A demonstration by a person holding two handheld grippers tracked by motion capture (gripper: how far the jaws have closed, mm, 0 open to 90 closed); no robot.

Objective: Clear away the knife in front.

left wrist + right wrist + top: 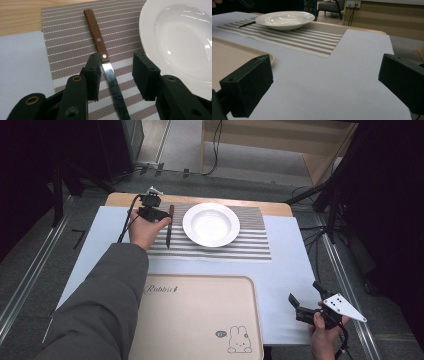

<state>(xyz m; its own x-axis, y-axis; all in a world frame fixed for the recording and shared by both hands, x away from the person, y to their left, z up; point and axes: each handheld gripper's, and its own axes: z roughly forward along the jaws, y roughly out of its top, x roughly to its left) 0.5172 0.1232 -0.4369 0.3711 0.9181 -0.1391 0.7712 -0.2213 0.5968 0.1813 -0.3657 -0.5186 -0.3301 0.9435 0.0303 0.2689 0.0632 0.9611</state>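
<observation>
Two jaws of my left gripper (116, 75) stand spread astride the knife (105, 65), which lies flat on the striped mat (65, 37) beside the white plate (180, 37) (not yet pinched). Grasping and lifting remain, I judge. My right gripper (324, 85) idles open over the pale tablecloth (352, 62), tray (234, 55) nearby.
</observation>
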